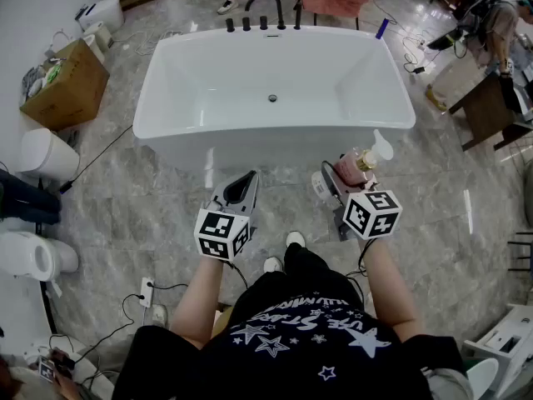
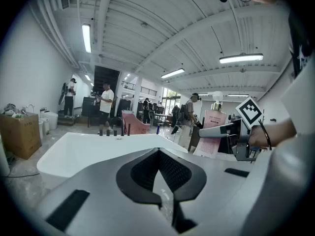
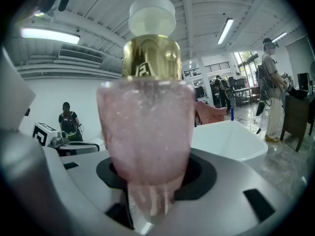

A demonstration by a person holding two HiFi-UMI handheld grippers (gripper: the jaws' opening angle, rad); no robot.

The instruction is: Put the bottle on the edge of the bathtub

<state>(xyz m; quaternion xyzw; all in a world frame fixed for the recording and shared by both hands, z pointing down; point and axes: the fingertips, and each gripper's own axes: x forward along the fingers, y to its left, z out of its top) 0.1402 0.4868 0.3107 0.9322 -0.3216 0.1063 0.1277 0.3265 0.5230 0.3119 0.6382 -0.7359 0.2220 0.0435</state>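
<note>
The right claw is clamped on the bottle. In the right gripper view the claw has its jaws spread fairly wide around the lower body of the bottle. The bottle is pale pink and glittery, with a gold collar and a white pump cap. It stands upright in the grip.

From the head view, the bottle is in the air over the floor. It is just short of the near right corner of the bathtub, and not on its rim.

The left claw is level with the right one, near the middle of the tub's front wall. In its own view the left claw has its dark pads drawn together with nothing between them.

The white tub has a drain in its floor. On the far rim is a black faucet with a row of black knobs. A small blue bottle stands at the far right corner.

A cardboard box sits on the marble floor to the left of the tub. Cables trail across the floor nearby.
</note>
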